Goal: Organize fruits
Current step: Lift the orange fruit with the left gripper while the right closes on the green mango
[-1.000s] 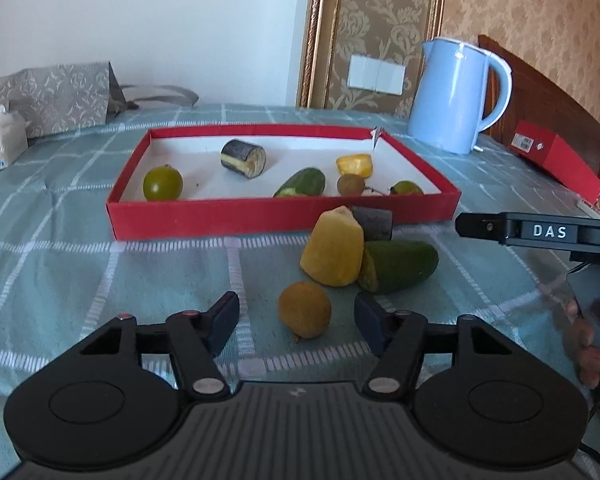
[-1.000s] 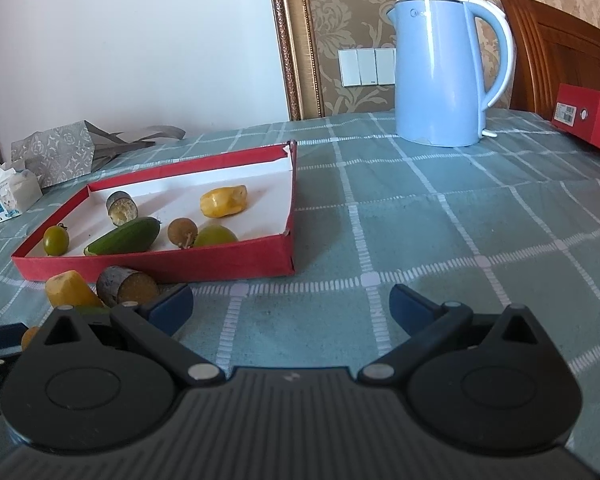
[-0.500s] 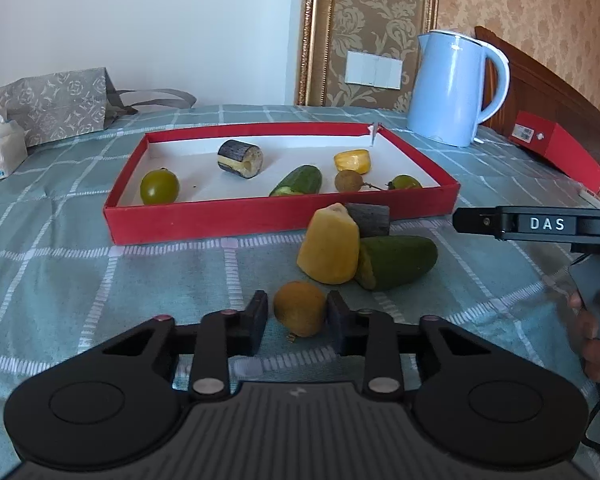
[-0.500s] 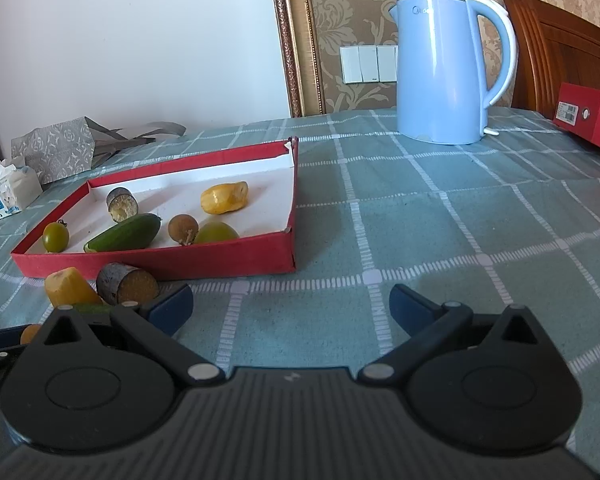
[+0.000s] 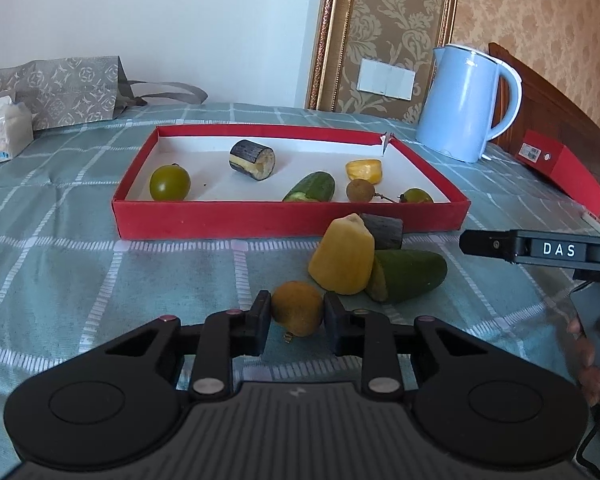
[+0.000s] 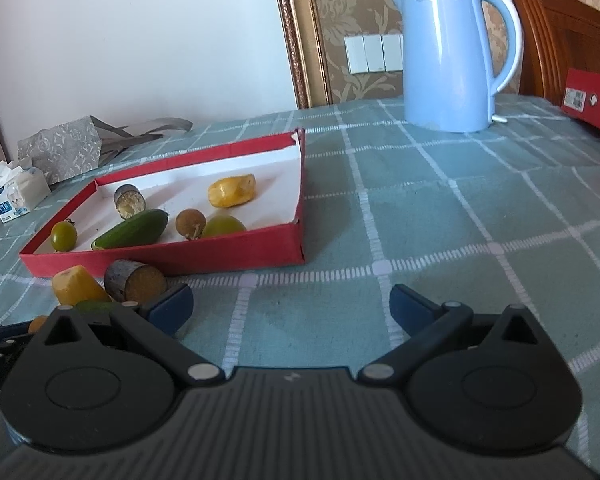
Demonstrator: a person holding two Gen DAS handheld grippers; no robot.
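Left wrist view: the left gripper [image 5: 296, 326] pinches the small orange fruit [image 5: 297, 313] on the checked cloth, near of the red tray [image 5: 284, 216].

Right wrist view: the right gripper [image 6: 291, 307] hovers with fingers spread wide, nothing between them, tray [image 6: 204, 254] far-left.

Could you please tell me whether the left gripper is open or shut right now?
Shut: the left gripper has both pads against the round orange fruit.

A matt woven checked tablecloth [image 5: 100, 264] carries a matt red cardboard tray [image 5: 228, 216] and a glossy plastic kettle [image 5: 460, 108].
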